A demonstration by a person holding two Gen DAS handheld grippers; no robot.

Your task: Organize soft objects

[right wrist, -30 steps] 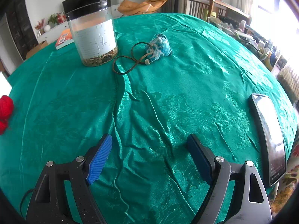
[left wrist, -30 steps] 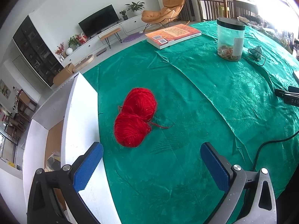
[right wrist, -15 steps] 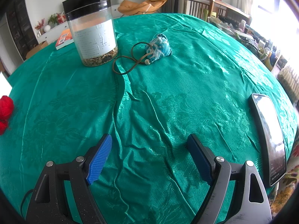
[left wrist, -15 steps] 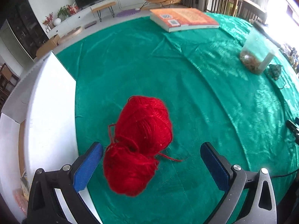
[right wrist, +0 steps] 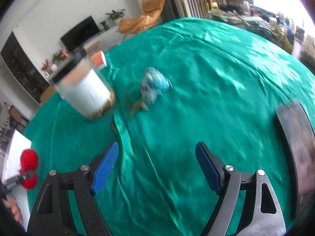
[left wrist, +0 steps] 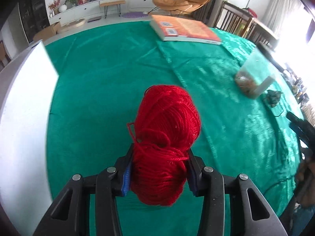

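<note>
My left gripper (left wrist: 159,169) is shut on a red yarn ball (left wrist: 167,129) and holds it above the green tablecloth (left wrist: 102,74). The yarn ball also shows at the left edge of the right wrist view (right wrist: 29,163), pinched in the left gripper. My right gripper (right wrist: 157,167) is open and empty above the cloth. A blue soft pouch with a brown cord (right wrist: 155,86) lies ahead of the right gripper, beside a clear jar (right wrist: 86,92). In the left wrist view the pouch (left wrist: 273,98) is small and dark at the right.
An orange book (left wrist: 185,30) lies at the table's far side. The jar (left wrist: 254,78) stands right of it. A white box wall (left wrist: 21,106) runs along the table's left edge. A dark phone (right wrist: 297,137) lies at the right. Chairs and furniture stand beyond.
My left gripper has moved onto the yarn ball, shut on it and lifted it. My right gripper has tilted and shifted, still open.
</note>
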